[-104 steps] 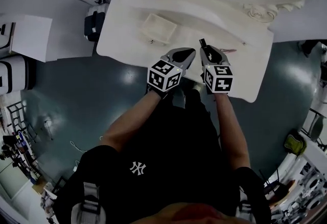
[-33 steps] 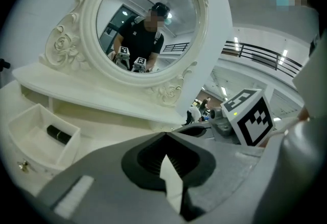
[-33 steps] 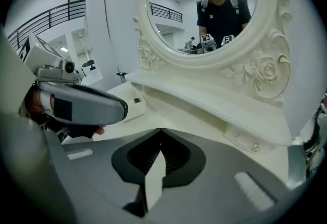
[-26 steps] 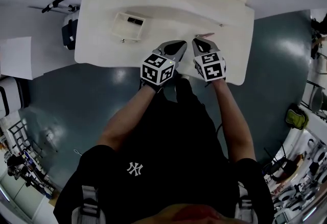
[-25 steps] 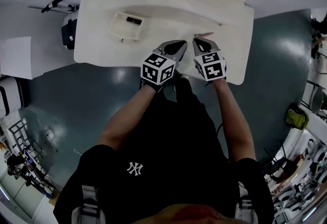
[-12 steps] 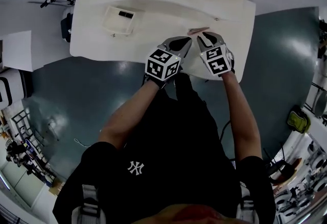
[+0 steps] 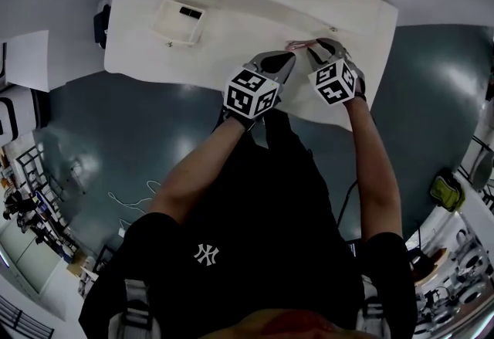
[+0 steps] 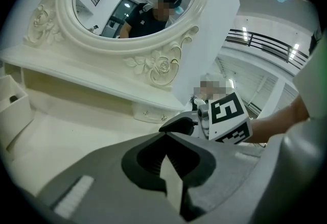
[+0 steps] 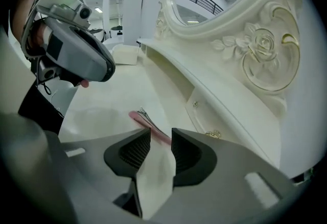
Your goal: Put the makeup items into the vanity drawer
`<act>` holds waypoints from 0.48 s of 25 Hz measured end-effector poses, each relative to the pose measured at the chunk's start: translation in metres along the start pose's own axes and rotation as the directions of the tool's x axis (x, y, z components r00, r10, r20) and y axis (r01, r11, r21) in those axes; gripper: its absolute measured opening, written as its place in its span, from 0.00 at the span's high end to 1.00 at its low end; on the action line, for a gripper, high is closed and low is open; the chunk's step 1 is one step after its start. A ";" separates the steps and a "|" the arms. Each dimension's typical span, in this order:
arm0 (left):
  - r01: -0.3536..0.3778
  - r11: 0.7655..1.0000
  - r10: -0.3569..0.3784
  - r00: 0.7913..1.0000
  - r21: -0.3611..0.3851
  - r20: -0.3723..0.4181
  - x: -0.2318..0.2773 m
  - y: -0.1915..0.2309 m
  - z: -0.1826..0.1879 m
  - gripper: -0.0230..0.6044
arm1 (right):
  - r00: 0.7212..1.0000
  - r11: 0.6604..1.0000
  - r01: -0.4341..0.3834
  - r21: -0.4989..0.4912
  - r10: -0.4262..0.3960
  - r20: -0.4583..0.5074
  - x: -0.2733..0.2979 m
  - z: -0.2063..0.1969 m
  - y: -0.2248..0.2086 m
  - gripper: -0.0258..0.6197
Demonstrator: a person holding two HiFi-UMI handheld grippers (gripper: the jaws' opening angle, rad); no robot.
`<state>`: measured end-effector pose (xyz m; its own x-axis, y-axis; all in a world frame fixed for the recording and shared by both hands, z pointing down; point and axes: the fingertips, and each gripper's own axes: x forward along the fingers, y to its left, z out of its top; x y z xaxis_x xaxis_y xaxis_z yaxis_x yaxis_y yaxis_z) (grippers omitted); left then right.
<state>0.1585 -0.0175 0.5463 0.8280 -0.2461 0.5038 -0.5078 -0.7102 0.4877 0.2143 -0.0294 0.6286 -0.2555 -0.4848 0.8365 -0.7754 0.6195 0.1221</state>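
Item: pink slender makeup tool [image 9: 143,122], at 12 o'clock of right gripper [image 9: 161,131]; jaws apart, straddling near end. Likely light, thin, slippery; pinch mid-shaft. Left gripper [image 8: 166,134]: jaws together, empty.

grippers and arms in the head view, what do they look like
Both the left gripper and the right gripper have smooth grey wedge-shaped bodies. Each carries a cube with black-and-white square markers. Their fingers are dark with ribbed pads. The person wears a black short-sleeved shirt with a small white logo. The arms are bare below the sleeves.
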 end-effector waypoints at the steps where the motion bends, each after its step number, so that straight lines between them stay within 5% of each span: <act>1: -0.005 1.000 0.005 1.000 -0.004 0.000 0.001 0.001 0.000 0.96 | 1.000 1.000 -0.004 -0.002 0.004 -0.004 0.003 -0.001 -0.002 0.72; 12: -0.029 0.999 0.029 1.000 -0.028 0.001 0.003 0.009 -0.002 0.96 | 0.997 0.998 -0.055 -0.018 0.054 -0.063 0.013 -0.017 0.001 0.73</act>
<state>0.1563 -0.0235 0.5535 0.8130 -0.2673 0.5173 -0.5383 -0.6837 0.4927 0.2201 -0.0247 0.6491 -0.2596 -0.4107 0.8741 -0.7496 0.6563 0.0858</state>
